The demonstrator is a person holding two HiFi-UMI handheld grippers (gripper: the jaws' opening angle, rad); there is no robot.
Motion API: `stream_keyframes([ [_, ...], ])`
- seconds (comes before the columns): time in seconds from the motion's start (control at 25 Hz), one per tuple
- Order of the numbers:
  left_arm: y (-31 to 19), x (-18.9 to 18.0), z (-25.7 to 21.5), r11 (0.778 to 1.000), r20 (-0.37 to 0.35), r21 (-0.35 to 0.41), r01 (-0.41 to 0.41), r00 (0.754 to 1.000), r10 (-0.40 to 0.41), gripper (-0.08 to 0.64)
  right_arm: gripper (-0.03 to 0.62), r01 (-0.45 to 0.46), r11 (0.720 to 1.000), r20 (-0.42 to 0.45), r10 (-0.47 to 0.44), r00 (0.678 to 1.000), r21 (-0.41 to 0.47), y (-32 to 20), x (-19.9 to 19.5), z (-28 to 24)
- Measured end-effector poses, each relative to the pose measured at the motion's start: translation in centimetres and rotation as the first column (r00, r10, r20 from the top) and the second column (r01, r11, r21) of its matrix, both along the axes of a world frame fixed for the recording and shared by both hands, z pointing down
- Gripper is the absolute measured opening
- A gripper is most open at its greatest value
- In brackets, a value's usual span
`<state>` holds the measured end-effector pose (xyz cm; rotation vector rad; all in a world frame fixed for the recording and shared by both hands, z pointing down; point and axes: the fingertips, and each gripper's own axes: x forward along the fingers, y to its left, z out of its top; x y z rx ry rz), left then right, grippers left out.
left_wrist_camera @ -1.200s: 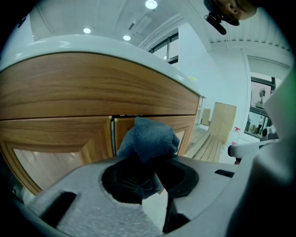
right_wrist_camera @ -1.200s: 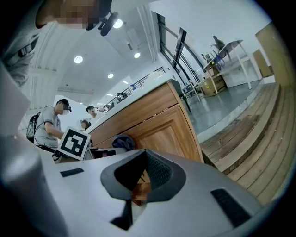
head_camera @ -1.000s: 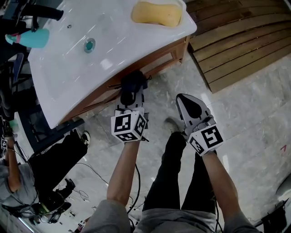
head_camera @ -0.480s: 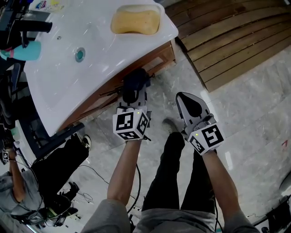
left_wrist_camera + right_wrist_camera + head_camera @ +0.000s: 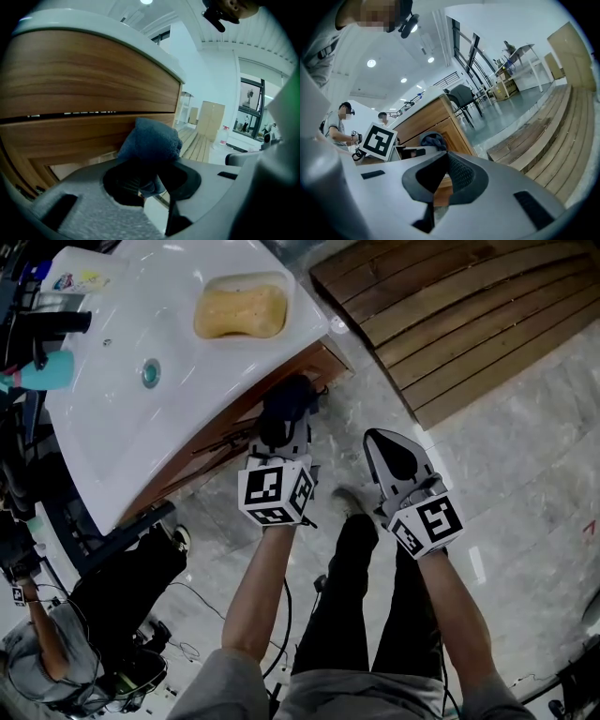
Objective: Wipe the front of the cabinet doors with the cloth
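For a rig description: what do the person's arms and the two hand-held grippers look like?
The left hand-held gripper and right hand-held gripper are light grey with dark ribbed pads; each carries a white cube with black square markers. Forearms are bare below short grey sleeves.

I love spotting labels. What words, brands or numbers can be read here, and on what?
None can be read.
Marker cubes: black-and-white square patterns, no letters.
Small packet on the washbasin: print too blurred to read.
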<state>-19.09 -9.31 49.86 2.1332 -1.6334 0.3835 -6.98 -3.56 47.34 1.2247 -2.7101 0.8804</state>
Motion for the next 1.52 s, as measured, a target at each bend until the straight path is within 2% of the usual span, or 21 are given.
stream_keyframes([
  [0.32, -1.9, 2.9, 0.4, 1.0, -0.012, -0.015, -0.022, 1.0, 0.022, 0.092, 0.011, -0.025, 1.0, 0.003, 0.025, 1.0, -0.007, -0.8, 2.2, 0.3],
  [0.56, -2.3, 3.8, 0.6, 1.0, -0.027, -0.026, -0.018, 0.999, 0.017, 0.092, 0.011, -0.032, 0.999, 0.005, 0.032, 0.999, -0.012, -0.8, 3.1, 0.7],
  [0.76, -3.0, 6.6, 0.3, 0.993, -0.014, -0.008, -0.119, 0.993, 0.119, 0.091, 0.011, -0.022, 1.0, 0.003, 0.022, 1.0, -0.018, -0.4, 3.0, 0.9],
  [0.88, -3.4, 7.8, 0.1, 0.991, -0.026, 0.001, -0.136, 0.99, 0.136, 0.092, 0.011, -0.011, 1.0, 0.001, 0.011, 1.0, -0.019, 0.1, 2.7, 0.9],
  [1.2, -1.1, 8.4, -1.5, 0.988, -0.047, 0.048, -0.149, 0.987, 0.151, 0.092, 0.011, 0.021, 1.0, -0.001, -0.021, 1.0, -0.008, 1.7, 1.8, 0.6],
  [1.52, 3.6, 5.9, -1.8, 0.991, -0.057, 0.06, -0.117, 0.991, 0.121, 0.092, 0.011, 0.077, 0.997, -0.009, -0.078, 0.997, -0.013, 4.0, -0.8, 0.7],
])
